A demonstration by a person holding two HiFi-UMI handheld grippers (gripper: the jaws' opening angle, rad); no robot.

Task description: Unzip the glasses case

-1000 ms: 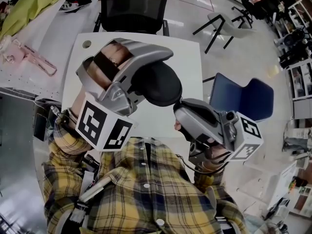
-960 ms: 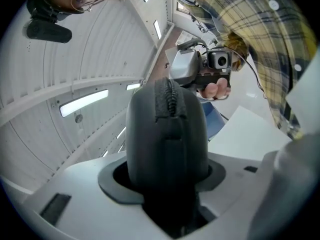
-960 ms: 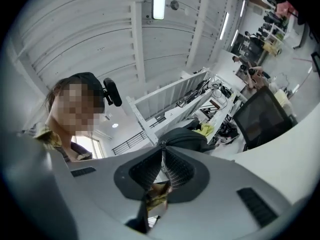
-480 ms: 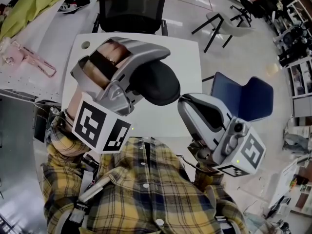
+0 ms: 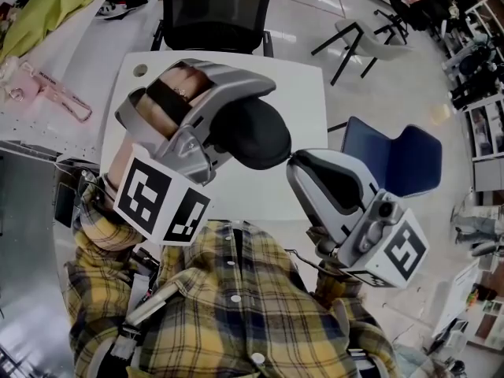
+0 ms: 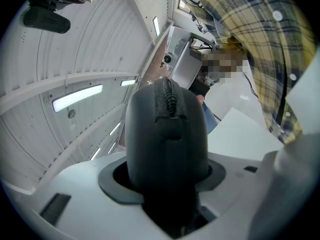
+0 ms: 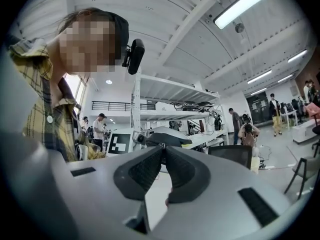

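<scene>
Left gripper (image 6: 167, 180) is clamped on the black glasses case (image 6: 166, 134). The case stands up right between the two jaws, one pad pressing each side, and its lower end sinks out of sight down in the gripper's throat. The zipper (image 6: 168, 96) runs over the top end of the case and looks closed along the bit I can see.

Right gripper (image 7: 162, 150) has its jaw tips pressed together, with a V-shaped gap lower down between the ribbed pads (image 7: 145, 171). The tips sit right up against the near end of the case. There's a tiny bit of something at the tips, but it's too small to say if that's the zipper pull.

From the head view, the case is held up in the air over the white table (image 5: 303, 93), sticking out of the left gripper toward the right one, which meets its end. Each gripper has its marker cube (image 5: 161, 205) nearest the person's plaid shirt (image 5: 236, 313). A black chair (image 5: 216, 10) sits past the table, and a blue chair (image 5: 394, 160) is off to the right.
</scene>
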